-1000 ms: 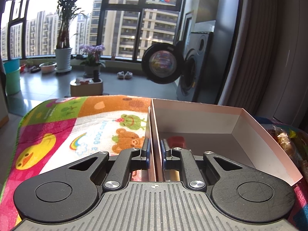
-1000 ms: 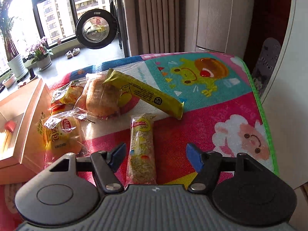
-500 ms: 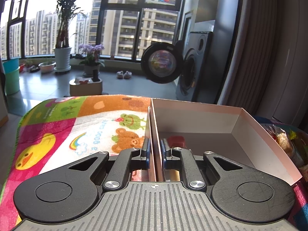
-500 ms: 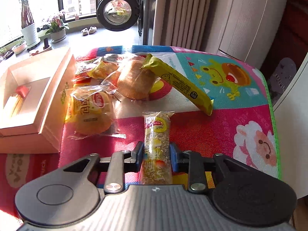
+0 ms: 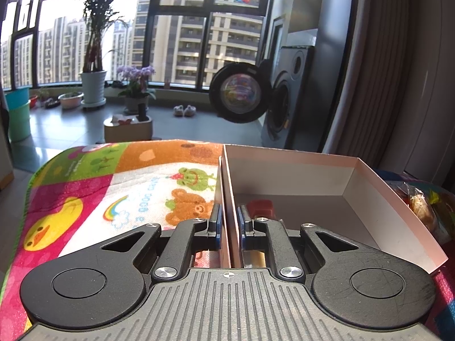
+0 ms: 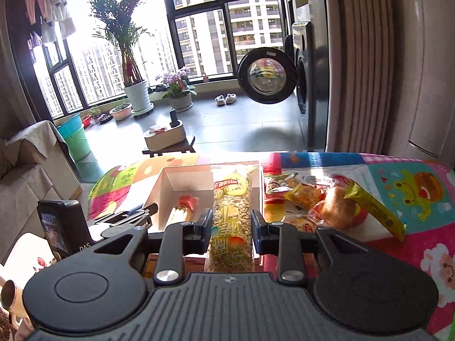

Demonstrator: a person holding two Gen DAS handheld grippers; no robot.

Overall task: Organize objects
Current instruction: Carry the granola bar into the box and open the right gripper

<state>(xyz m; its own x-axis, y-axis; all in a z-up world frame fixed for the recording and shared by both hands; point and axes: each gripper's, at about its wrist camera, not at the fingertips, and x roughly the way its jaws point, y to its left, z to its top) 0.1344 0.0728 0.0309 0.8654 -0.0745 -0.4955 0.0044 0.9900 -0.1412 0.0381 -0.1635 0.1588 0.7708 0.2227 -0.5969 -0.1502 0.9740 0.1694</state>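
One snack bar (image 6: 231,216) now above box (image 6: 167,182).

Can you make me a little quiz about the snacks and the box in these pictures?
1. True or false: the right gripper is empty.
2. What does the left gripper pinch? A) a yellow wrapper B) the wall of the pink box C) the mat
3. Fill in: a snack with a ____ end already lies inside the box.

Key
1. False: it grips the long rice-puff snack bar, held over the box.
2. B: one finger is outside the wall, one inside.
3. Red: the red-ended snack lies on the box floor. The bread buns and the yellow wrapper bar remain on the mat.
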